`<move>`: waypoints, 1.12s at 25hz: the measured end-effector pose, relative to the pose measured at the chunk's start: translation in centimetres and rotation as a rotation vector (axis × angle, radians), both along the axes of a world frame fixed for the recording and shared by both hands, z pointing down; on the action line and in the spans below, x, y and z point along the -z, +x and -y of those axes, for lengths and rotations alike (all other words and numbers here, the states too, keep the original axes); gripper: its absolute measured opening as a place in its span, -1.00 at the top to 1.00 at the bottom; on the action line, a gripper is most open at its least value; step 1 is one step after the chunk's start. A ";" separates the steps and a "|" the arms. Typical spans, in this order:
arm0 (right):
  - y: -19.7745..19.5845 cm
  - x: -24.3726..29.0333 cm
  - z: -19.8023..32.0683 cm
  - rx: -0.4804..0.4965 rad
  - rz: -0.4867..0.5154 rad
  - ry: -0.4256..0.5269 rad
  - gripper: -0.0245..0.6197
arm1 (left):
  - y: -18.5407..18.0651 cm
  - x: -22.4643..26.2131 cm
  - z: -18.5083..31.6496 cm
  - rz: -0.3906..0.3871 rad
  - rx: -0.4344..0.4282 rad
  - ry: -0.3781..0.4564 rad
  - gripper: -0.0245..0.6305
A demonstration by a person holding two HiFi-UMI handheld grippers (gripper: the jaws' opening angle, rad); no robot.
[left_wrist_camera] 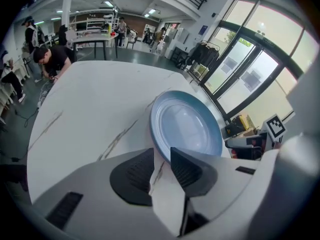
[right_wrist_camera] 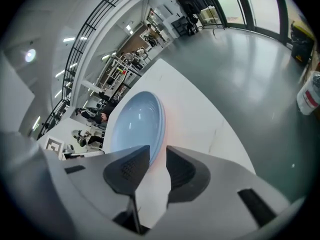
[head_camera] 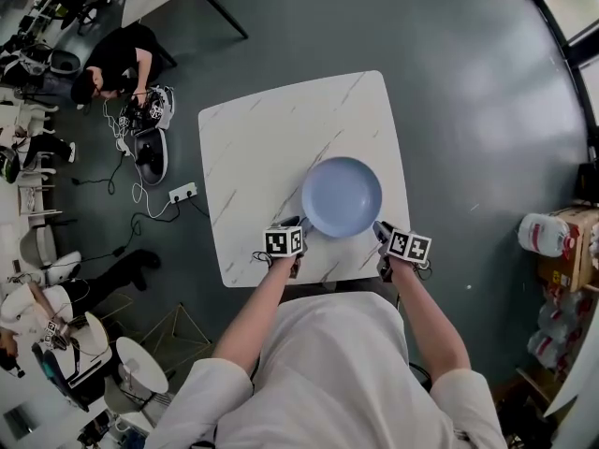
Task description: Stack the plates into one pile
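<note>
We hold the left gripper and right gripper just off opposite sides of the blue plate on the marble table, jaws parted and empty, likely poised to grasp its rim

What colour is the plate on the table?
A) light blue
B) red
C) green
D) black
A: the plate lying on the white table is light blue.
</note>
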State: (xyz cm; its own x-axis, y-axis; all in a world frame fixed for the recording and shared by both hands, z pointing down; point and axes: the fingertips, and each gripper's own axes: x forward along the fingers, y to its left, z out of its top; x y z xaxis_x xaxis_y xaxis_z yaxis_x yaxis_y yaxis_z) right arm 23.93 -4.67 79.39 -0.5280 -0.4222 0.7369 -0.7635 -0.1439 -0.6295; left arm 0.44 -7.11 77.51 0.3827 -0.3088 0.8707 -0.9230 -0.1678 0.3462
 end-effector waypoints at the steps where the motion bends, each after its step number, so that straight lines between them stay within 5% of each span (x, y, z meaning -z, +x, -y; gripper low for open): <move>1: 0.3 0.0 0.0 0.007 -0.016 0.017 0.56 | -0.2 0.2 -0.3 0.001 0.022 0.015 0.60; 13: 1.2 0.4 -1.3 0.056 -0.110 0.107 0.79 | -3.8 1.9 -4.6 -0.013 0.172 0.080 0.79; 22: -3.2 5.5 -2.3 0.113 -0.074 0.276 0.83 | -5.3 5.5 -7.6 -0.163 0.111 0.206 0.88; 28: -4.3 8.3 -5.6 0.196 -0.155 0.369 0.84 | -6.4 7.8 -10.3 -0.210 0.136 0.278 0.88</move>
